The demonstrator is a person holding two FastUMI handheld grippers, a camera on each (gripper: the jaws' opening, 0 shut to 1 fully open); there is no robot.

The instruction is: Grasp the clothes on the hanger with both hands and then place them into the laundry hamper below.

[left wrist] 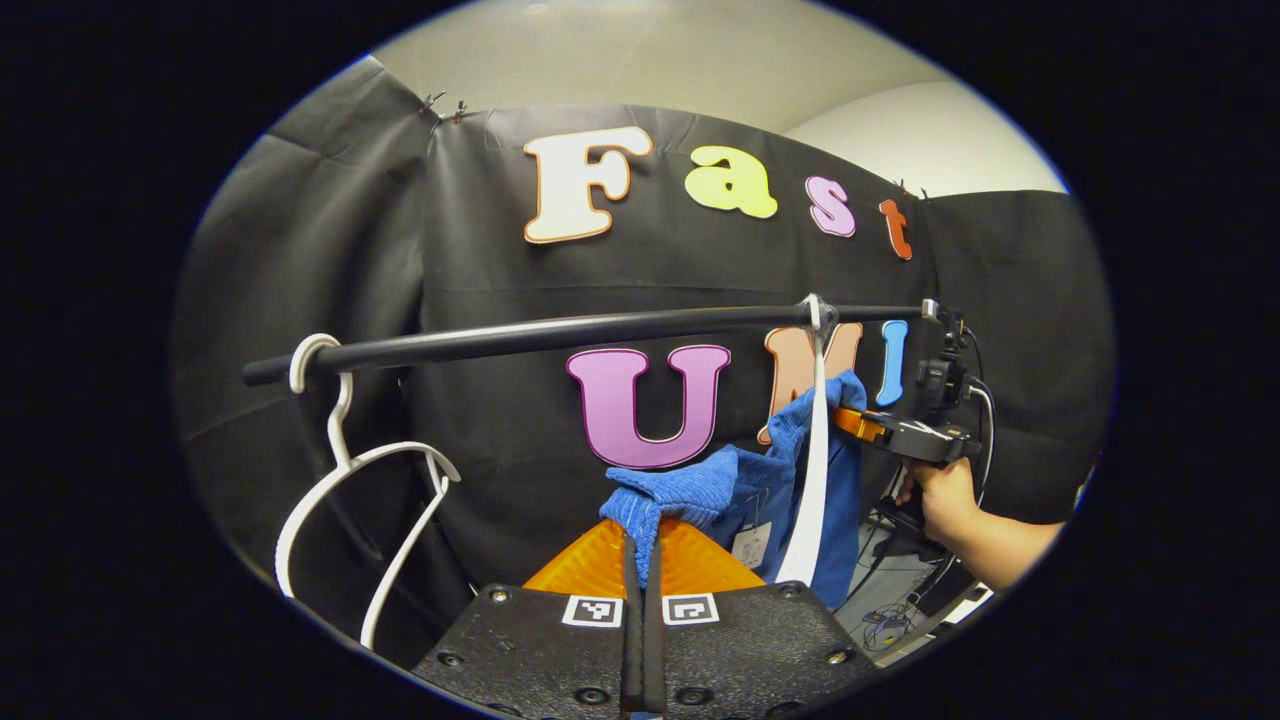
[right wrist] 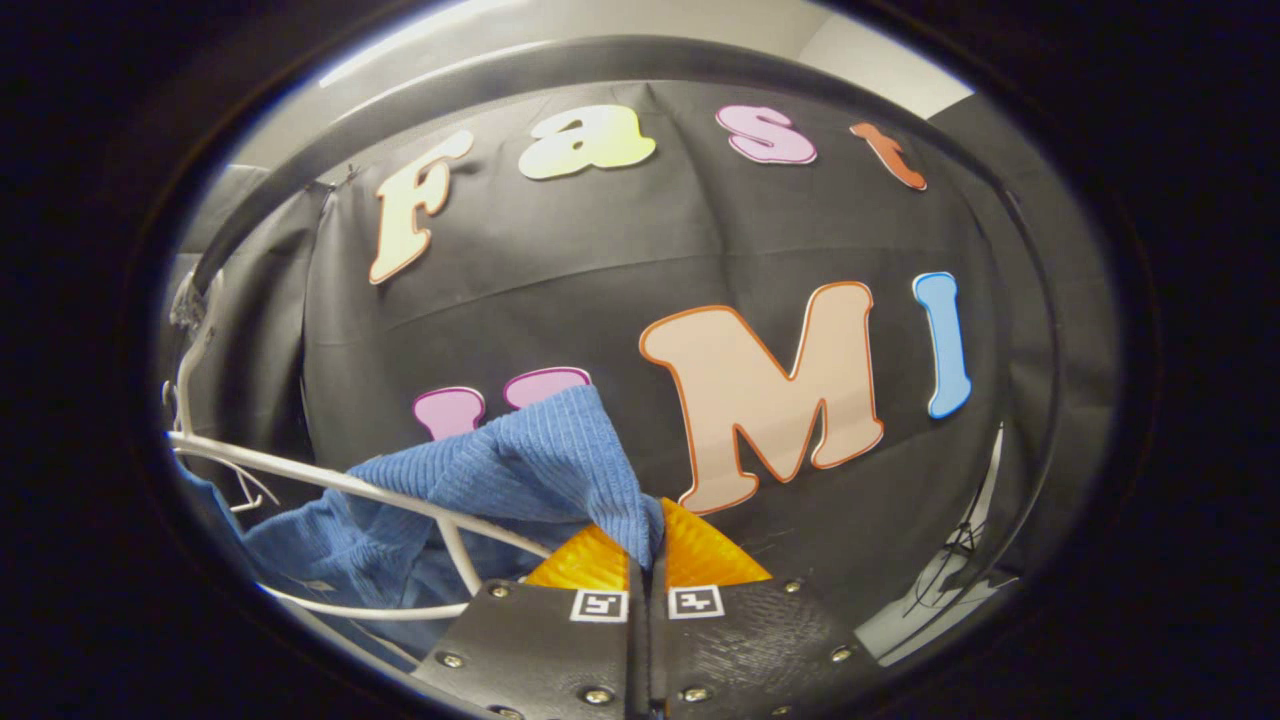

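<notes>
Blue ribbed knit garment [left wrist: 735, 490] hangs on a white hanger [left wrist: 815, 450] from the black clothes rail [left wrist: 560, 332], toward the rail's right end in the left gripper view. A paper tag [left wrist: 750, 545] dangles from the cloth's lower part.

Left gripper [left wrist: 641, 560]: fingers pressed together, with a fold of the blue cloth caught between them at the tips. The fold rises as a bunched corner just above the fingertips.

Right gripper [right wrist: 650, 545]: fingers likewise drawn together, pinching an edge of the same garment [right wrist: 500, 470]; the cloth spreads up and to the left from the pinch point. In the right gripper view the white hanger [right wrist: 340, 485] runs across under the cloth, its wire passing in front of the fabric, and the rail [right wrist: 520, 75] arcs overhead.

In the left gripper view the right gripper [left wrist: 868, 425] appears farther off at the garment's right side, touching the cloth, held by a hand [left wrist: 945, 495].

A second white hanger [left wrist: 350, 500], bare, hangs near the left end of the rail, well apart from the garment. Cables [left wrist: 900, 600] lie low behind the hand.
</notes>
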